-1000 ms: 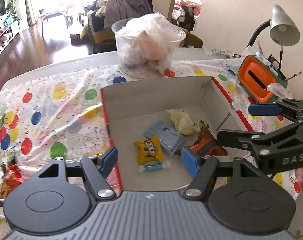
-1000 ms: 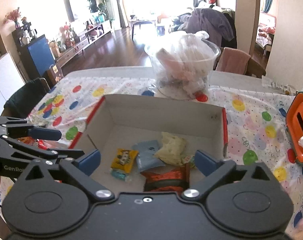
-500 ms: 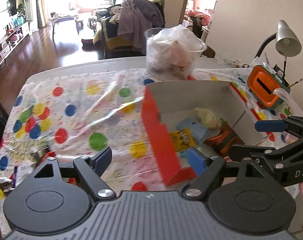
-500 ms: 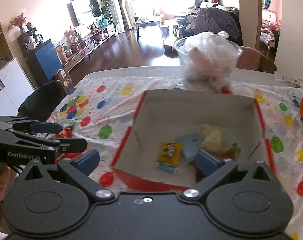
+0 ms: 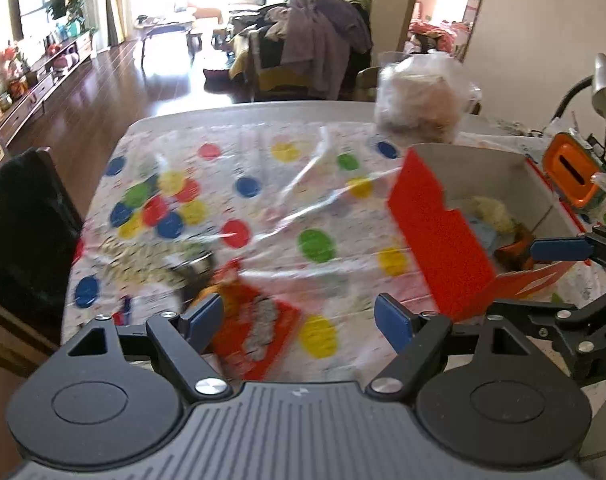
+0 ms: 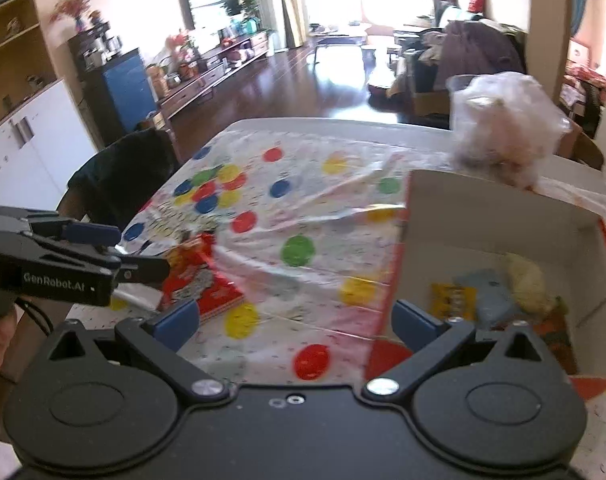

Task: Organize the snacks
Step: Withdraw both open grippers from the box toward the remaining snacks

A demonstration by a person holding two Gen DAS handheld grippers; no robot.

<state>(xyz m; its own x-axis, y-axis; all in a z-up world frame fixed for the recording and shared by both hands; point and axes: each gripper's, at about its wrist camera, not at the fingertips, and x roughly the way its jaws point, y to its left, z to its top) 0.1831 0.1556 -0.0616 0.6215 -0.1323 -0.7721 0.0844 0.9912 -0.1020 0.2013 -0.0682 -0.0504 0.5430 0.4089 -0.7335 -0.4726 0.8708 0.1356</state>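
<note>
Spread across the table, the crinkled polka-dot plastic cloth (image 5: pixel 263 184) could snag and drag as the left gripper (image 5: pixel 299 320), fingers spread and empty like the right gripper (image 6: pixel 295 320), closes on the flat red snack packet (image 5: pixel 255 332) left of the red-and-white cardboard box (image 5: pixel 435 236).

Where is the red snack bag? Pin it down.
The red snack bag lies on the dotted tablecloth, left of the red box, just ahead of the left hand-held gripper.

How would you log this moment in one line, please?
left tool: open, empty, above red packet | right tool: open, empty | box: holds snacks
</note>
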